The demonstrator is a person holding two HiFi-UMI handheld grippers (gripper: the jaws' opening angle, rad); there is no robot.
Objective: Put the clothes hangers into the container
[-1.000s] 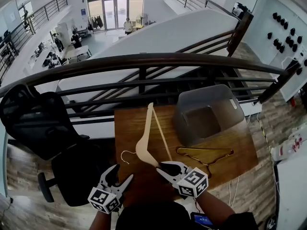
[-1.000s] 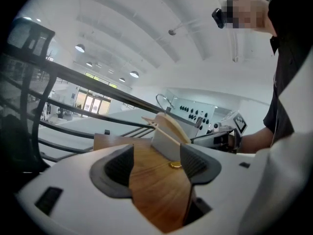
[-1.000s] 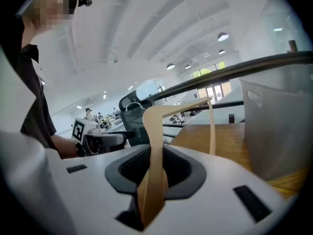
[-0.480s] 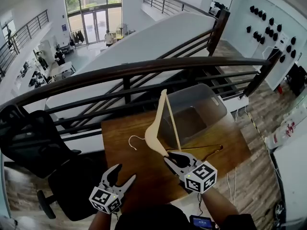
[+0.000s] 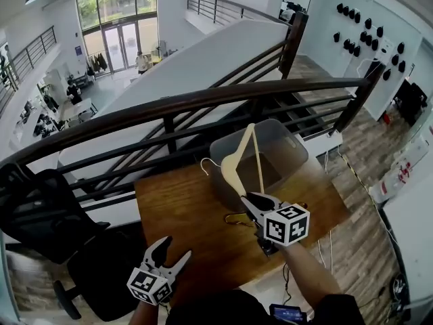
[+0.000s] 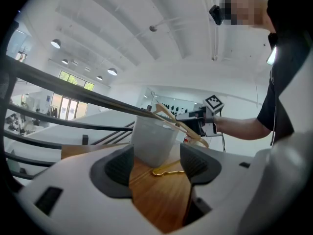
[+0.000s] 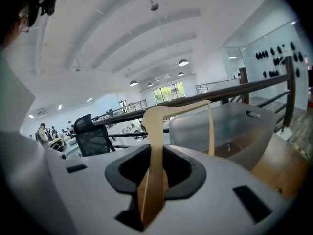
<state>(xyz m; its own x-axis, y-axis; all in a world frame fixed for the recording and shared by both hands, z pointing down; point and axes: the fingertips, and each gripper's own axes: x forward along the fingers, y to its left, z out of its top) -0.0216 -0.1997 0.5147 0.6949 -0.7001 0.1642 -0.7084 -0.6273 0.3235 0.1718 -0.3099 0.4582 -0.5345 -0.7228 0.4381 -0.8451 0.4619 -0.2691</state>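
The right tool [image 5: 252, 200], pinching the wooden hanger [image 5: 234, 171], has carried it from mid-worktop [image 5: 176, 202] over the grey container [image 5: 298, 144] at the far right corner. The left tool [image 5: 174, 248] stays spread, holding nothing.

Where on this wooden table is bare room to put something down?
The left half of the wooden table is bare, between its left edge and the grey container, ahead of the left hand-held gripper. The right half is crowded: the container, the gold hanger, and the right hand-held gripper holding the wooden hanger.
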